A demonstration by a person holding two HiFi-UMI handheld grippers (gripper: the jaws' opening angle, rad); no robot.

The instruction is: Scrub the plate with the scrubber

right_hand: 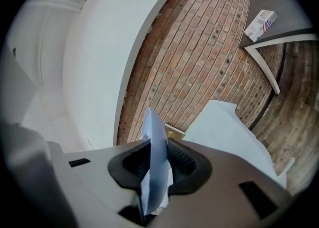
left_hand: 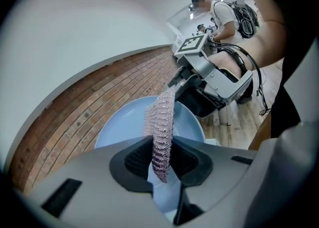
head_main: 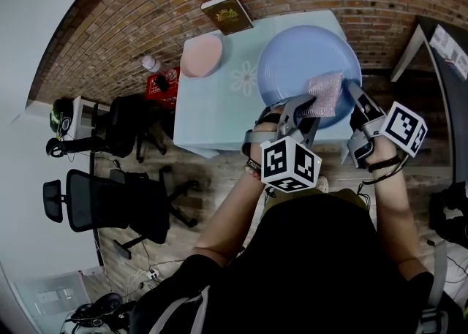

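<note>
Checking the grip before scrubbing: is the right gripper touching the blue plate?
Touching. The right gripper view shows the right gripper clamped on the rim of the blue plate.

Brown book [head_main: 227, 13], pink dish [head_main: 201, 55], black chair [head_main: 110, 201]

A small table [head_main: 212, 117] under a pale blue cloth [head_main: 219, 131] stands on the wood floor [head_main: 219, 179] by the brick wall [head_main: 131, 18]. A pink plate [head_main: 201, 55] and a brown book [head_main: 227, 13] lie on it, near each other.
</note>
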